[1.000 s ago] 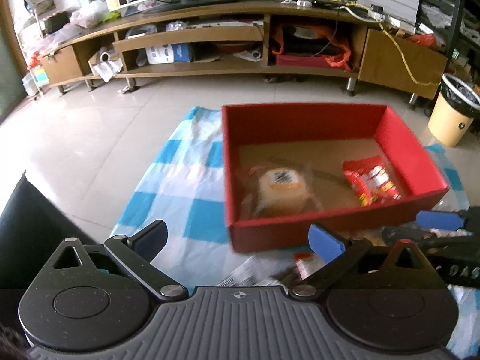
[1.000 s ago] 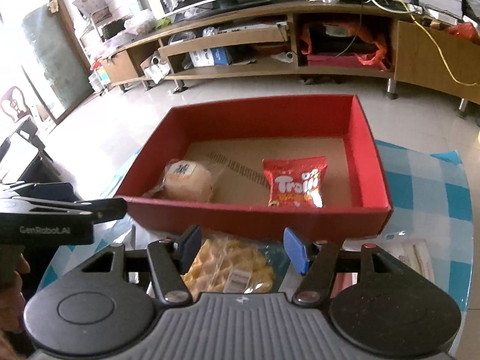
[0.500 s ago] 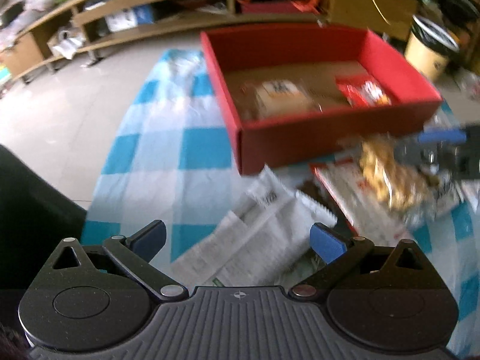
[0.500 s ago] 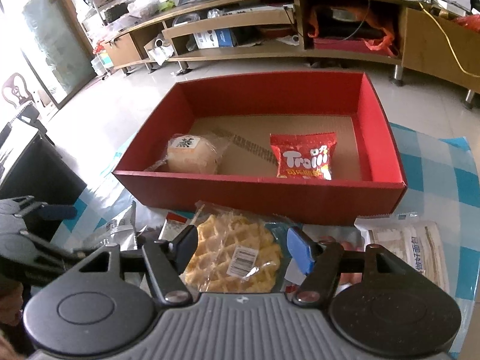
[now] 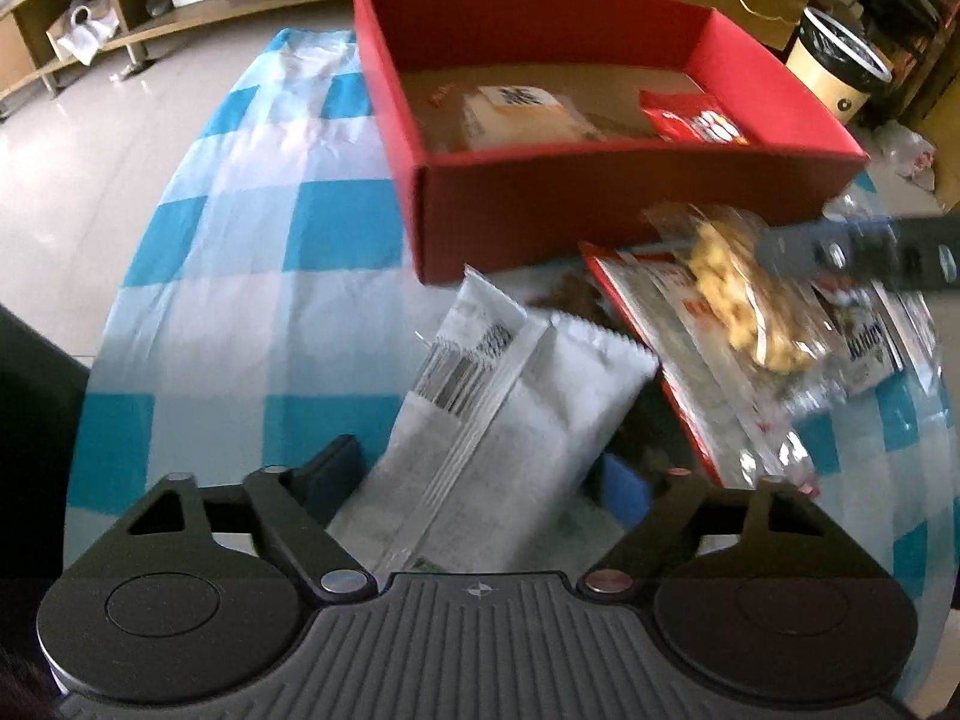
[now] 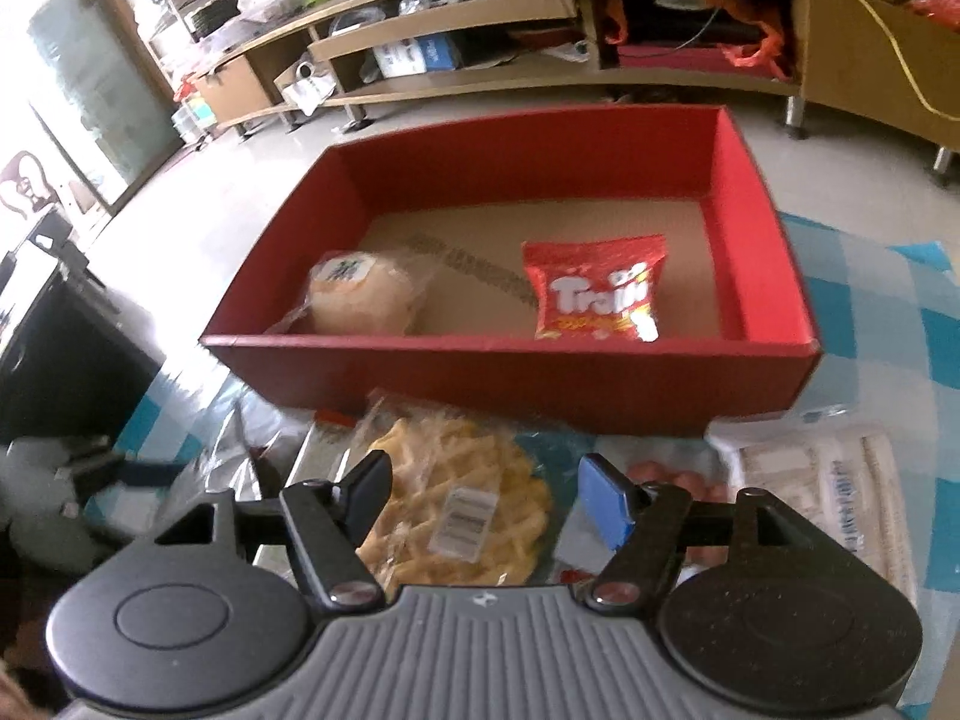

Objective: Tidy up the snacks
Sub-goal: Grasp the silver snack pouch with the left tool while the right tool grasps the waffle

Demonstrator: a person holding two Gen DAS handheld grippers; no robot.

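Observation:
A red box (image 5: 600,222) (image 6: 510,372) stands on the checked cloth. It holds a wrapped bun (image 5: 522,114) (image 6: 360,294) and a red candy bag (image 5: 690,120) (image 6: 594,294). My left gripper (image 5: 480,483) points down over a white snack packet (image 5: 498,420) lying in front of the box. Its jaws are closing with the packet between them, and the pads sit close to its edges. My right gripper (image 6: 489,492) hovers over a clear pack of waffles (image 6: 462,510) (image 5: 738,306). Its jaws are opening with the pack between them, the right pad clear of it.
A blue and white checked cloth (image 5: 240,240) covers the table. More packets lie in front of the box: a red-edged one (image 5: 660,324) under the waffles and a pale one (image 6: 840,480) at the right. A bin (image 5: 840,72) and a low wooden cabinet (image 6: 540,30) stand beyond.
My left gripper has sunk and tipped down from the box onto the white packet, and its jaws have narrowed. My right gripper has stayed put while its jaws widened around the waffles.

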